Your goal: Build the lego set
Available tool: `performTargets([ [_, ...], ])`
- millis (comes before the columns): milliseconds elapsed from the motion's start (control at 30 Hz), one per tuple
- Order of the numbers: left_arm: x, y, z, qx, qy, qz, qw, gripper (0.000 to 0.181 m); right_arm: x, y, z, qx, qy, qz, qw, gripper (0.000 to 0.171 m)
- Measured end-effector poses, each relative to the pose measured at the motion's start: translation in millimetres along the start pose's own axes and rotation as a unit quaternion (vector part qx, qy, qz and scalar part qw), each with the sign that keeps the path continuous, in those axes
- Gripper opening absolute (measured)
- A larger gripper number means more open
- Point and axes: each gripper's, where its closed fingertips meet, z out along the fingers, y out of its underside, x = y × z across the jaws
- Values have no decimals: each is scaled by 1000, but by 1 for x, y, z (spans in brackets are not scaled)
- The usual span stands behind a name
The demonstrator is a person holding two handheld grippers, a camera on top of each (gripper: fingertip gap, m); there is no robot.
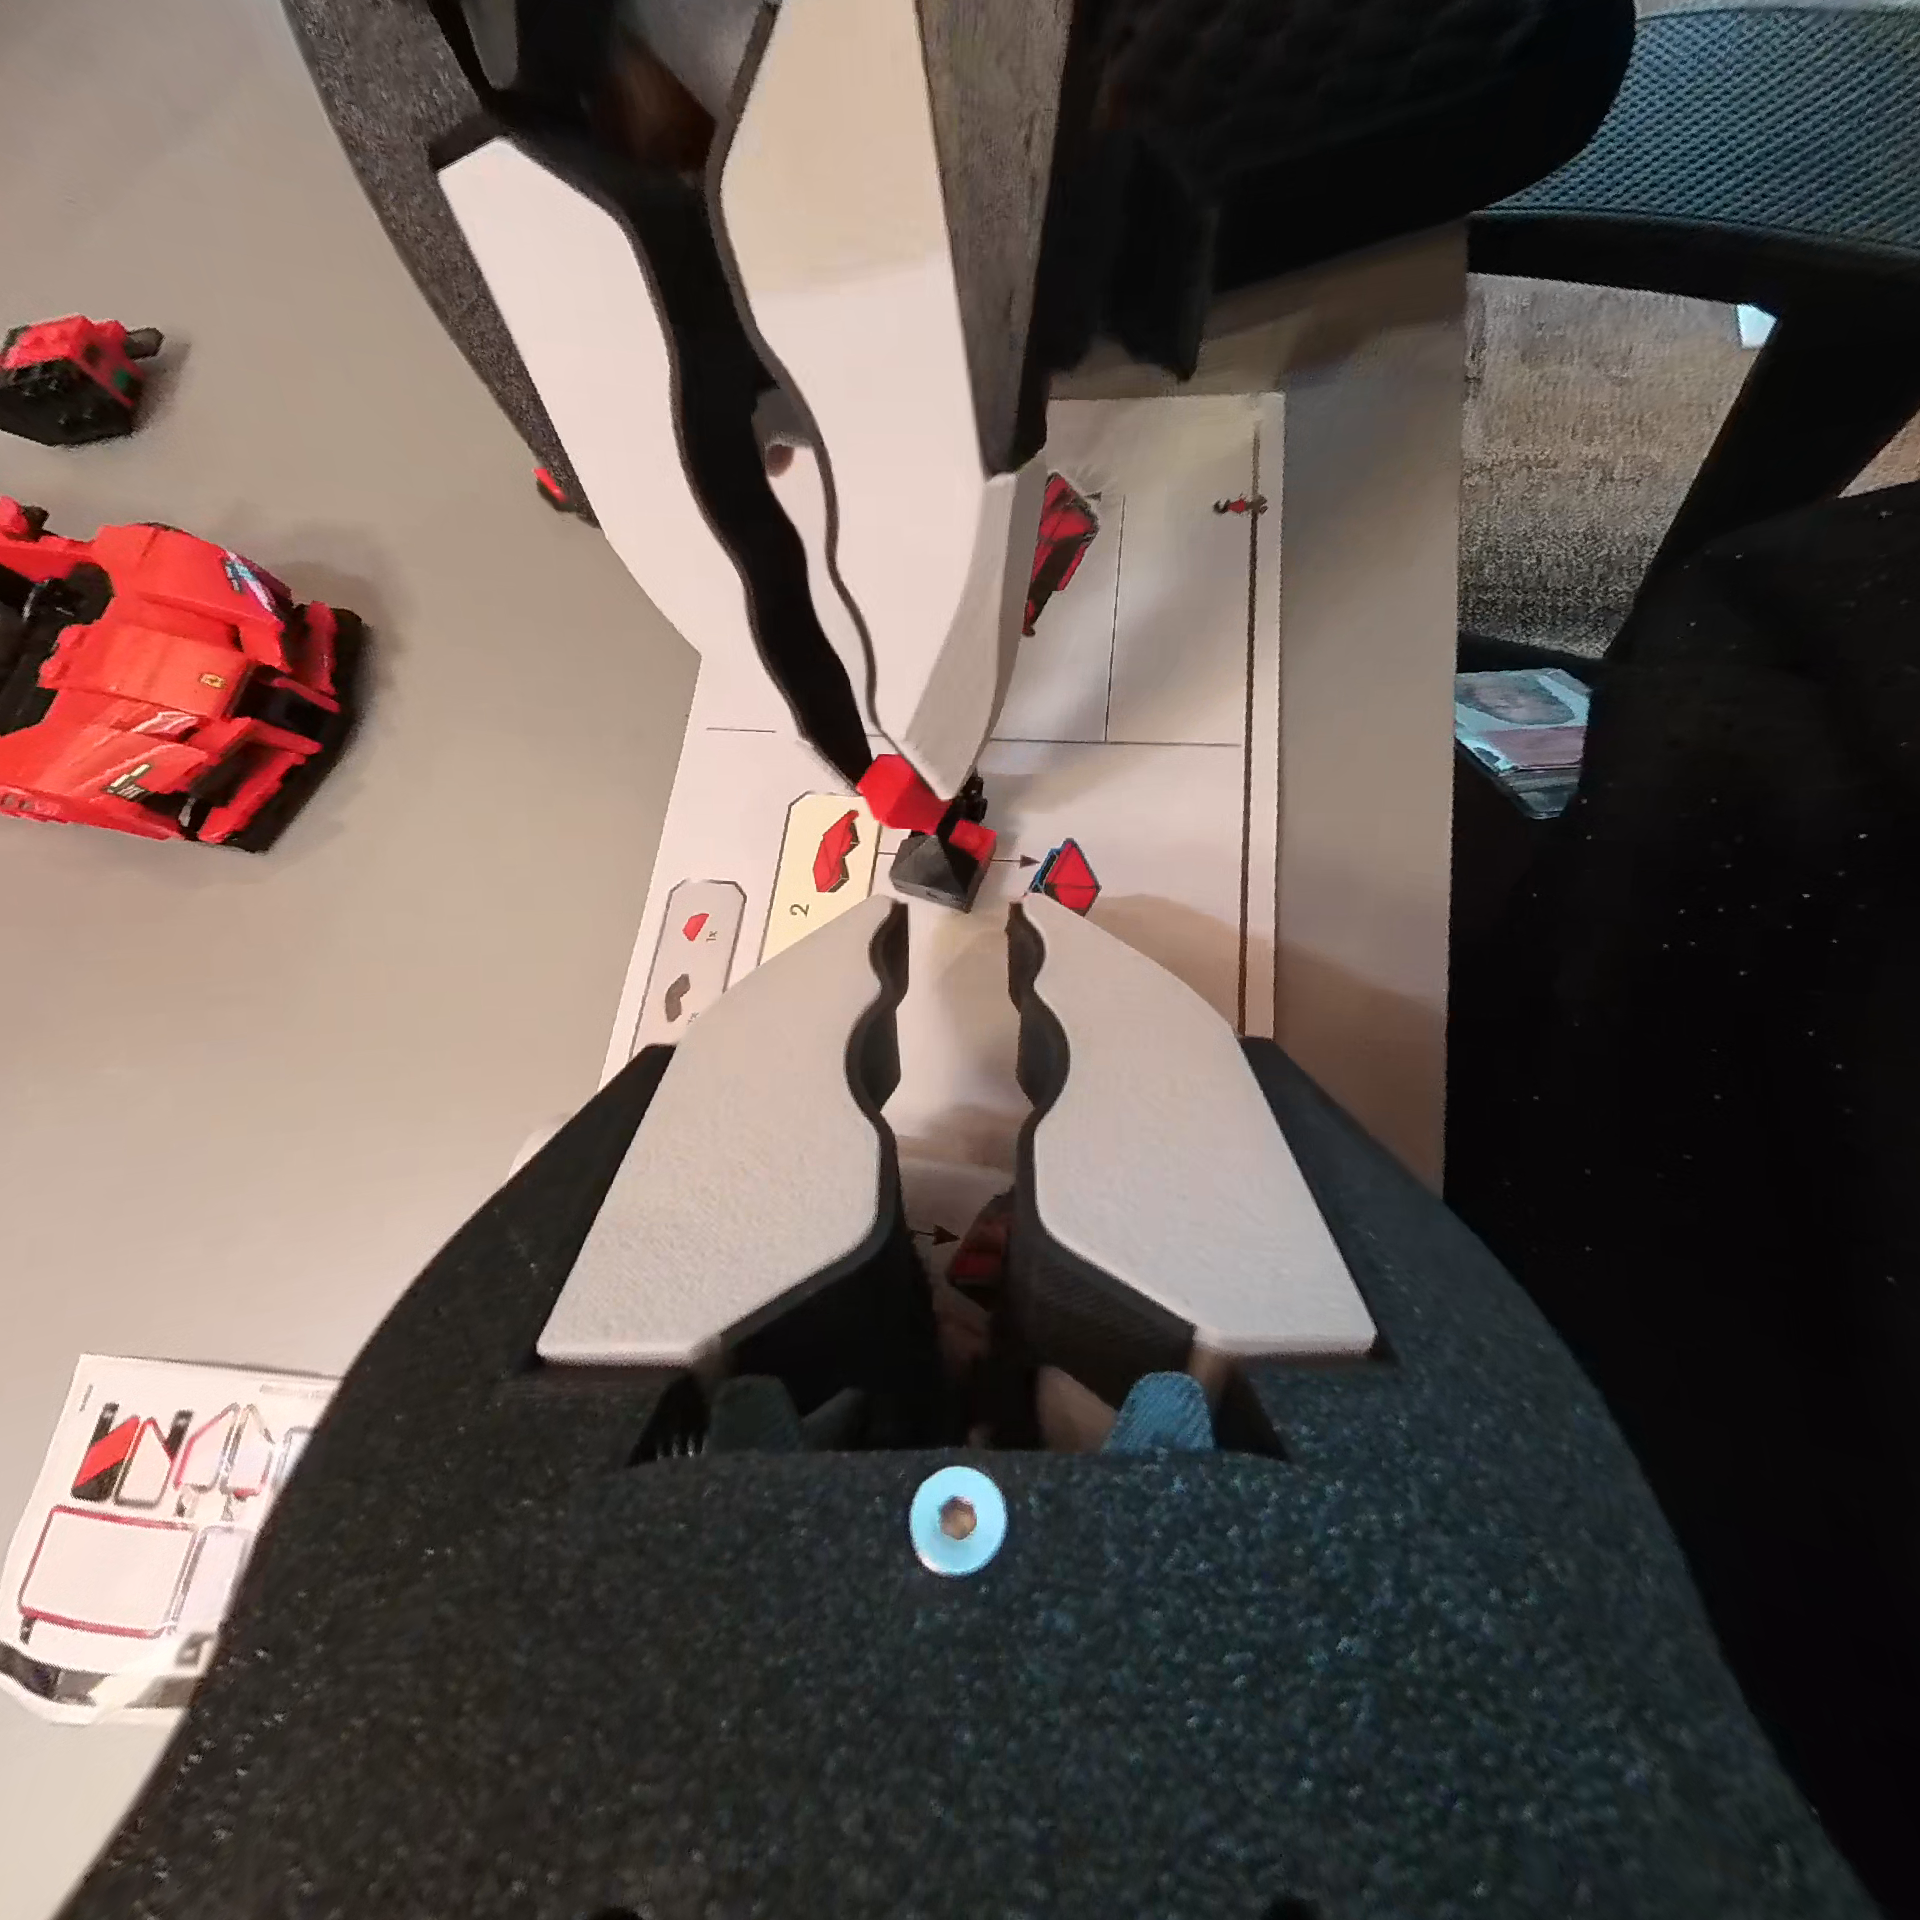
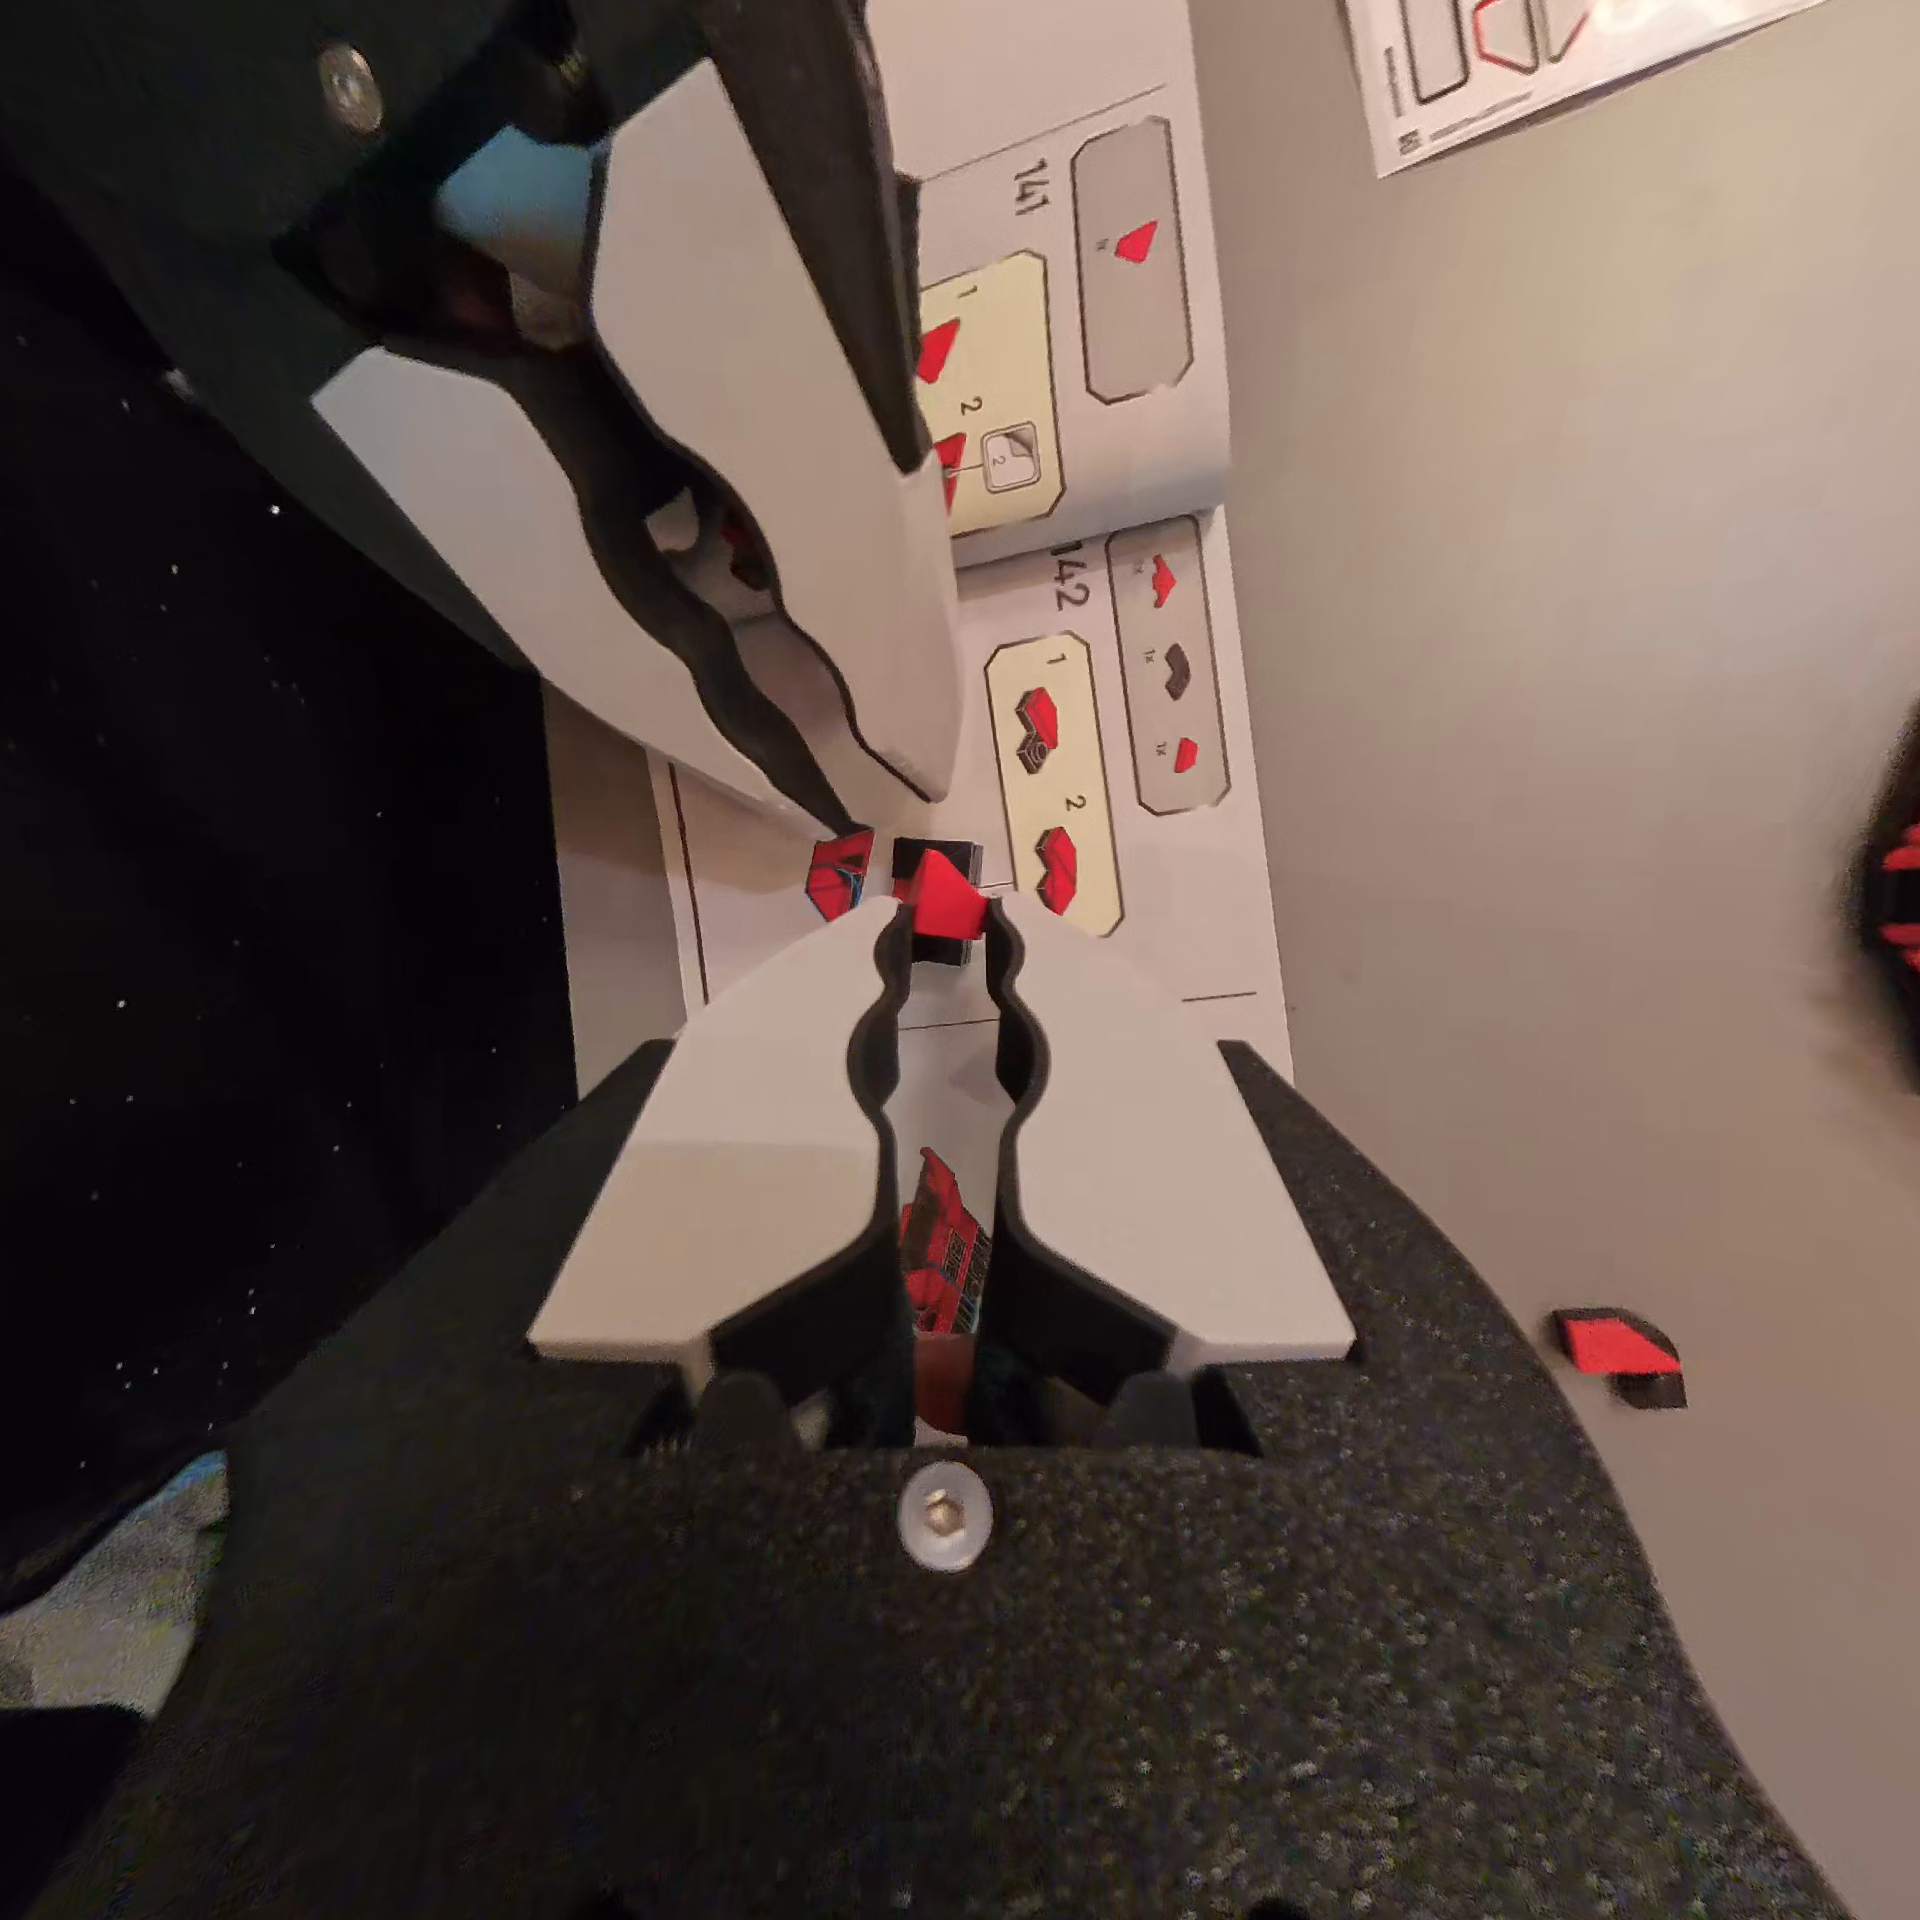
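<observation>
Grey desk (image 1: 312, 1039) carries an open instruction booklet (image 1: 1143, 831), and the work happens on its page. Nearest in the left wrist view, the left tool (image 1: 956, 912) stands with its fingers apart and empty, just short of a small black piece (image 1: 935, 868) resting on the page. Opposite it, the right tool (image 2: 943, 906) is clamped on a red piece (image 2: 940, 896), poised over the black one. To seat it well, I would line the studs up squarely, steady the black piece with the left tool, then press straight down. Farther off lie one part-built red car (image 1: 156, 686), one small red-and-black block (image 1: 73, 374), one sticker sheet (image 1: 135, 1538) and one loose red-and-black wedge (image 2: 1621, 1356).
</observation>
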Motion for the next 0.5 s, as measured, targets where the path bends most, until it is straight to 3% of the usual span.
performTargets([
  [500,-2,3,2,4,-4,-2,1000,16,-4,6,5,-45,-35,12,998,14],
])
